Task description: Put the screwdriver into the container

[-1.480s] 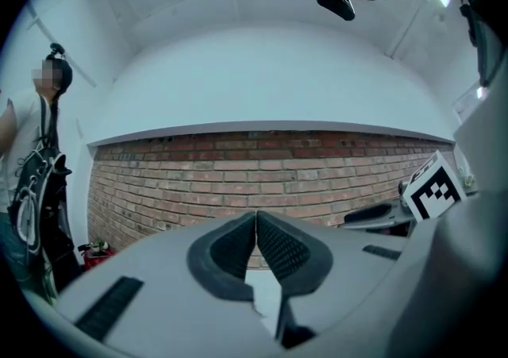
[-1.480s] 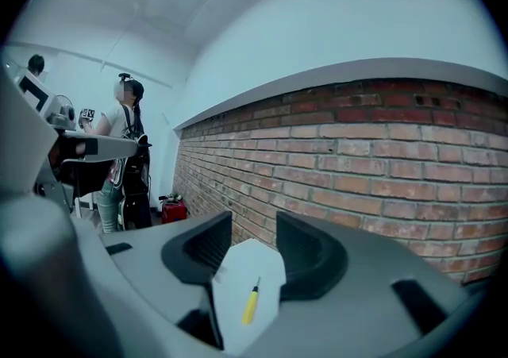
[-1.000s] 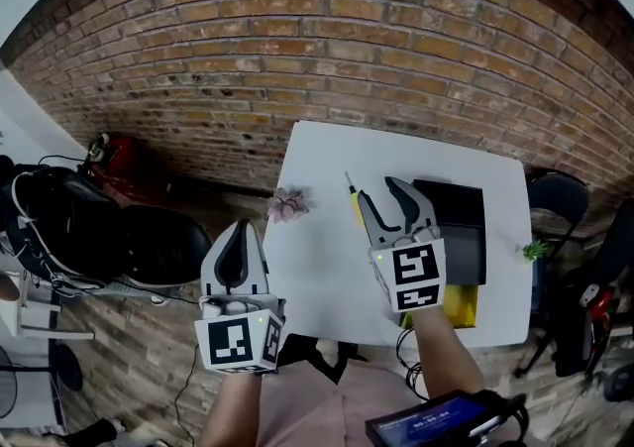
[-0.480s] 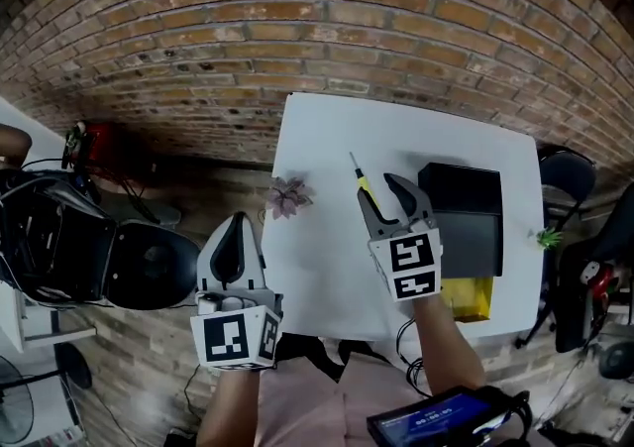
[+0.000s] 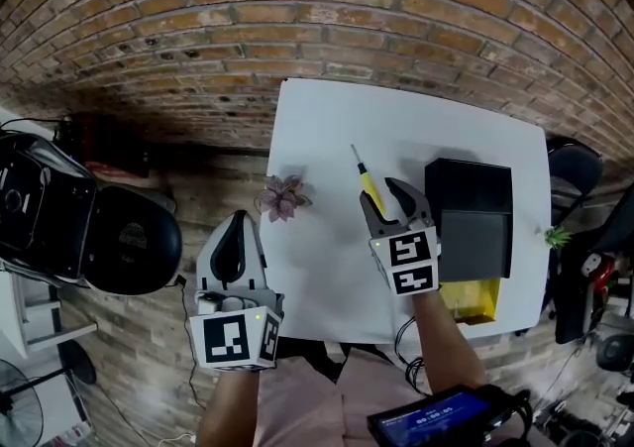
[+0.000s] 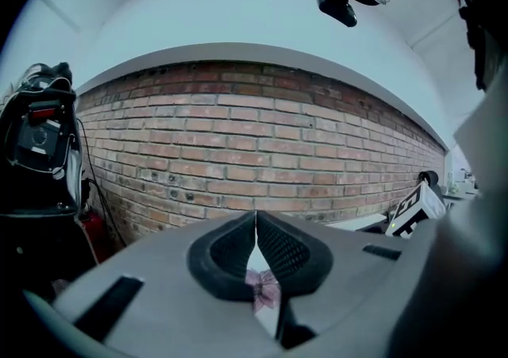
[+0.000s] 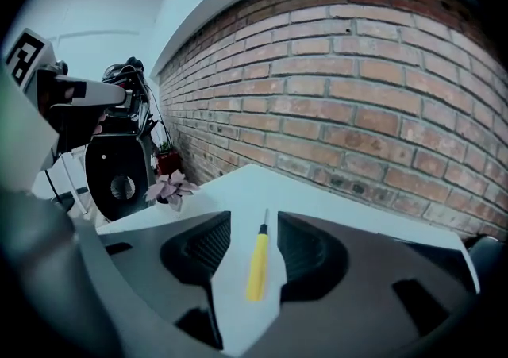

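We set our released right hand-held gripper (image 5: 384, 193) (image 7: 254, 247) astride the yellow screwdriver (image 5: 366, 181) (image 7: 256, 265), ready to grasp it, while our left hand-held gripper (image 5: 238, 223) (image 6: 255, 229) hangs clenched, empty.

No writing can be read anywhere (the blue screen (image 5: 433, 414) shows characters too small to make out).

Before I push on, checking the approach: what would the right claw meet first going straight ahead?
The screwdriver, lying on the table just ahead of the open right claw; depth unclear.
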Motion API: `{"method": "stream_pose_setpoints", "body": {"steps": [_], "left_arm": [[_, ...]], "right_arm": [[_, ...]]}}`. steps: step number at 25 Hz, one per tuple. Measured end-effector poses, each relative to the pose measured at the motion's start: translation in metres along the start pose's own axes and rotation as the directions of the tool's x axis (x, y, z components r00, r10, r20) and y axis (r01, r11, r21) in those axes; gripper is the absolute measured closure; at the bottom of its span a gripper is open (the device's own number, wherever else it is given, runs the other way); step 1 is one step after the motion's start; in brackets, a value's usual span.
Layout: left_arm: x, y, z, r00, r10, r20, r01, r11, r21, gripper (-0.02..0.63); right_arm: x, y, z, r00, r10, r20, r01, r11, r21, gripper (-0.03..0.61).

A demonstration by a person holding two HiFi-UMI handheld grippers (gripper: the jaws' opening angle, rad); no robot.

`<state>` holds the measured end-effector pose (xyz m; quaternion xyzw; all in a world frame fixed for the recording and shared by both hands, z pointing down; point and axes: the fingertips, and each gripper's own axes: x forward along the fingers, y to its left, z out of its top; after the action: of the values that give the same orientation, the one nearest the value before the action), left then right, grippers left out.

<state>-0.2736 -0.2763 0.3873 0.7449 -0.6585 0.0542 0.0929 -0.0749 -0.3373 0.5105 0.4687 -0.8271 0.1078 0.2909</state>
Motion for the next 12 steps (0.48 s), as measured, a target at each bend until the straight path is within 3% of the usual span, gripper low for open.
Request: {"method": "stream_pose_setpoints", "body": {"steps": [12], "left_arm": [[0.022, 0.009, -0.023, 0.998, -0.005, -0.055, 0.004, 1.000, -0.007, 0.600]], "right_arm": [[0.028, -0.001, -0.049, 0.993, 0.014, -0.118, -0.009, 0.999, 0.044, 0.388]]}}
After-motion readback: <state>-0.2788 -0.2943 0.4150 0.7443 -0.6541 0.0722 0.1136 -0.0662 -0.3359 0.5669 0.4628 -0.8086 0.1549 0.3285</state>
